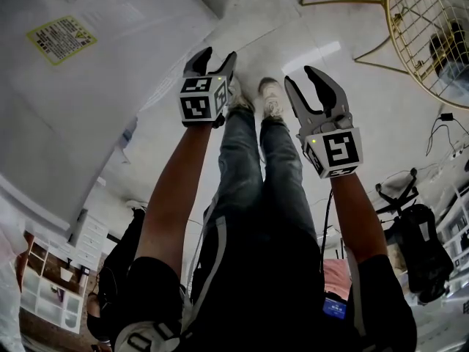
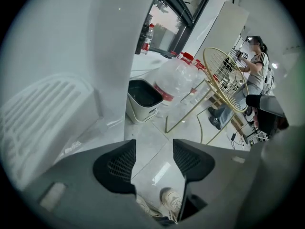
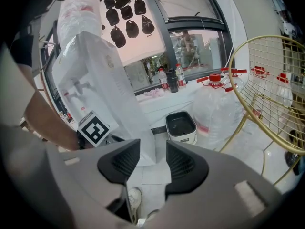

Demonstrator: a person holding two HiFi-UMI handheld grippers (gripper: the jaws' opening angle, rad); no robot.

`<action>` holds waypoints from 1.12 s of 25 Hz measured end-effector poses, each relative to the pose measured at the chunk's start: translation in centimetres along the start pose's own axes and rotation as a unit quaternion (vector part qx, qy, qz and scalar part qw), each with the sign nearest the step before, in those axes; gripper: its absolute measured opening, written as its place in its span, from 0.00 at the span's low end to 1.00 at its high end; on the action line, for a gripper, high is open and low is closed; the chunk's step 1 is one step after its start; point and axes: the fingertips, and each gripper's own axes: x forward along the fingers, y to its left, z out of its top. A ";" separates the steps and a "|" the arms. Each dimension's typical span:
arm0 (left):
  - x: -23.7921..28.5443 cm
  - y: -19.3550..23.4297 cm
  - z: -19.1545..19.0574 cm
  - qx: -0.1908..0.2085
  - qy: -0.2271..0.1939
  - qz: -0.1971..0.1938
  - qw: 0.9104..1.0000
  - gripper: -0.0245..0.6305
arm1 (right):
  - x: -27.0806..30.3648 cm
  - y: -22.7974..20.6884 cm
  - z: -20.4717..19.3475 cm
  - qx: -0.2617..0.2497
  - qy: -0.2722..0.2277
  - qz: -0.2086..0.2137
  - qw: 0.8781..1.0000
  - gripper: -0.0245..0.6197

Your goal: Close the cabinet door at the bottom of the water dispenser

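Your left gripper (image 1: 218,56) and right gripper (image 1: 302,79) are both held out in front of you above the pale tiled floor (image 1: 344,123), pointing downward, with your shoes (image 1: 271,97) below and between them. Each gripper's fingers stand partly apart and hold nothing; in each gripper view only floor and a shoe show through the gap, and the left gap is a little wider than the right. The white water dispenser (image 1: 110,72) stands at your left, just beside the left gripper and not touching it. Its cabinet door is at the foot of that body, but no view shows it clearly enough to tell whether it is shut. Beyond the dispenser sit a small waste bin (image 3: 181,126), a large water jug (image 3: 217,109) and a gold wire frame (image 3: 267,80).
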 end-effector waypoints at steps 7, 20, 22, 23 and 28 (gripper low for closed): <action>-1.7 -1.0 1.2 0.025 -0.009 -0.012 1.000 0.41 | -0.1 1.0 1.2 -0.015 -0.011 0.002 1.000 0.31; -15.4 -12.7 9.8 0.081 -0.107 -0.068 0.989 0.37 | -9.9 4.4 9.6 -0.024 -0.049 -0.004 0.998 0.30; -18.6 -14.6 12.4 0.098 -0.134 -0.071 0.984 0.34 | -11.8 4.7 12.1 -0.032 -0.063 0.001 0.997 0.30; -20.0 -15.7 13.8 0.105 -0.148 -0.073 0.981 0.34 | -12.7 4.4 13.3 -0.035 -0.070 0.001 0.997 0.30; -27.4 -20.3 17.8 0.136 -0.188 -0.088 0.969 0.33 | -17.8 5.4 18.6 -0.055 -0.108 0.011 0.993 0.28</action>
